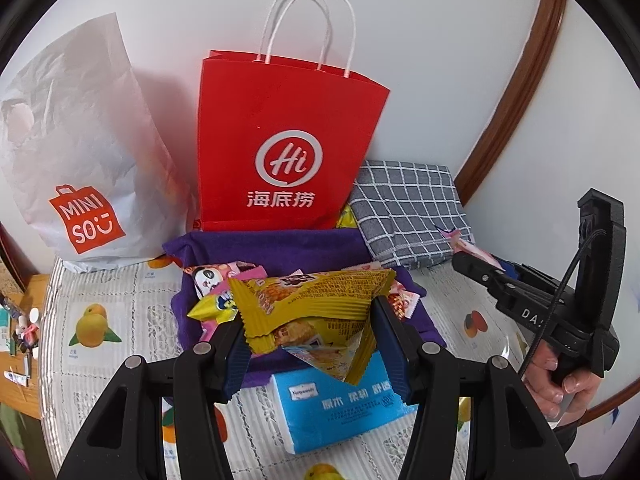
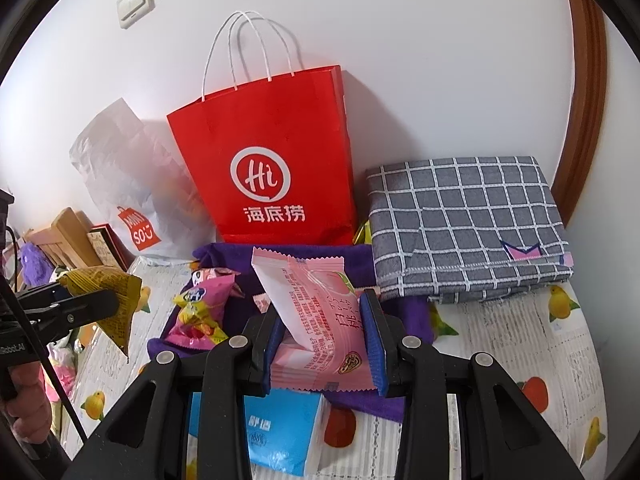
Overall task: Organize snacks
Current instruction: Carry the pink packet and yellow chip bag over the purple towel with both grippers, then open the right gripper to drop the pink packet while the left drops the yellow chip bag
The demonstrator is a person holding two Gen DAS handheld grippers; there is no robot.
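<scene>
Snacks lie in a loose heap [image 2: 204, 312] on a purple cloth [image 1: 280, 246] spread over the desk [image 1: 116, 296], which has a fruit-printed cover. Two of them are lifted off the heap. The left claw [image 1: 310, 346] is closed on a yellow packet [image 1: 316, 308], pinching it between its blue-padded fingers [image 1: 390, 340] above the cloth. The right claw [image 2: 326, 344] grips a pink packet [image 2: 316, 320] the same way, holding it upright above the cloth's near edge.

Behind the heap a red paper bag [image 1: 288, 136] with white cord handles stands against the wall. A white plastic bag [image 1: 76, 152] with an orange logo leans beside it on the left, and a folded grey checked cloth [image 2: 464, 228] lies to the right. A blue tissue pack [image 1: 340, 404] rests on the desk just below the claws, close to the purple cloth's front edge.
</scene>
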